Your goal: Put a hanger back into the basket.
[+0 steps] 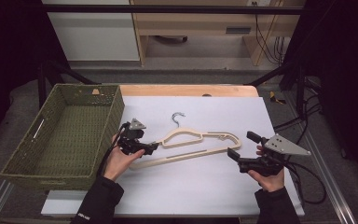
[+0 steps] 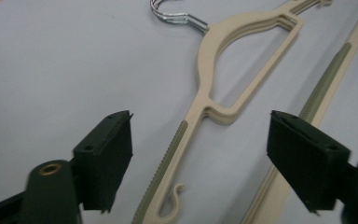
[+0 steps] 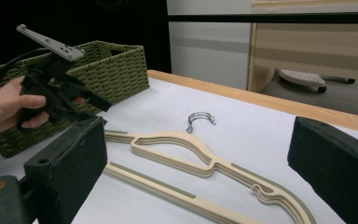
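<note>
Cream hanger lies flat on the white sheet, long axis running left to right, metal hook pointing far. Left gripper is the nearer, jaws spread astride the hanger's left arm, not pressing. Right gripper sits spread just off the right end.

Lab: black rig frame, trailing cables.

Table: pale wood edge at far side, white sheet over top. Beyond it grey floor, white cabinet, light-wood furniture with dark cables hanging beside. Black frame bar overhead. Room sides dark; light falls mainly on the table.
</note>
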Tool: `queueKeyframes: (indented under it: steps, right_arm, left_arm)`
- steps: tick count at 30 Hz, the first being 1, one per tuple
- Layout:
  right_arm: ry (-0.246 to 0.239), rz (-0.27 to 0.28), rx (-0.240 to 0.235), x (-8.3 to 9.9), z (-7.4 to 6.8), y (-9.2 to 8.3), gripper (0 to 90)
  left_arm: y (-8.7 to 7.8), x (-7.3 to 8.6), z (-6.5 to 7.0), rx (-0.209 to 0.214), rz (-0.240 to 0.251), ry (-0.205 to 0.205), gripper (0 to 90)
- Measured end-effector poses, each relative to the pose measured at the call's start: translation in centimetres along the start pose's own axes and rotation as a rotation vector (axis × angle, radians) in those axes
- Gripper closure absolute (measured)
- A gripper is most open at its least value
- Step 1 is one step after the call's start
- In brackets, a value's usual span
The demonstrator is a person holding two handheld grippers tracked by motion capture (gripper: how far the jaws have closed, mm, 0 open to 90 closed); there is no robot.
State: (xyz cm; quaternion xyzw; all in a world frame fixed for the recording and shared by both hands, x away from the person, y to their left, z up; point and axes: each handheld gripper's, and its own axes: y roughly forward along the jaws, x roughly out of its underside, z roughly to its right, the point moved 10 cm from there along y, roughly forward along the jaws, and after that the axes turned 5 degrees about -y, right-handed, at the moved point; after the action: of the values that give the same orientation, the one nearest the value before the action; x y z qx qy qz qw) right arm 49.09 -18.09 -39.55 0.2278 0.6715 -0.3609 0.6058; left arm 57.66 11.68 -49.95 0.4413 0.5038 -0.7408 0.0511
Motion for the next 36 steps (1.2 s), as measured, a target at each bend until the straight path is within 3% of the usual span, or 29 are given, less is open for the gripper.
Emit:
queueKeyframes:
  steps: [1, 5, 8, 11, 13, 19, 23, 36]
  right_arm:
    - [-0.003, -0.002, -0.003, 0.1, 0.0, 0.1, 5.0]
    - [-0.008, -0.006, -0.001, 0.2, -0.1, 0.3, 5.0]
    - [-0.010, -0.005, -0.005, 0.2, -0.1, 0.3, 5.0]
    - [-0.005, -0.007, -0.003, 0.2, -0.1, 0.2, 5.0]
    - [-0.006, -0.007, -0.004, 0.2, -0.1, 0.2, 5.1]
    - [-0.011, -0.014, -0.010, 0.4, -0.3, 0.4, 5.1]
    - [-0.009, -0.012, -0.008, 0.3, -0.3, 0.5, 5.2]
    - [-0.016, -0.024, -0.013, 0.6, -0.4, 0.7, 5.3]
  left_arm:
    - [0.7, 0.3, -0.4, -0.008, -0.022, 0.004, 28.7]
    - [1.5, 1.0, -1.2, -0.028, -0.065, 0.030, 33.4]
    - [2.3, 1.4, -1.5, -0.015, -0.080, 0.005, 39.7]
    - [3.0, 2.0, -1.9, -0.025, -0.123, 0.047, 46.1]
    - [3.2, 1.9, -2.0, -0.025, -0.113, 0.034, 47.4]
    - [3.7, 2.1, -1.8, 0.001, -0.126, 0.068, 55.9]
    - [3.7, 2.2, -1.7, 0.012, -0.132, 0.076, 66.4]
    - [2.4, 2.2, -0.6, -0.005, -0.155, 0.151, 74.0]
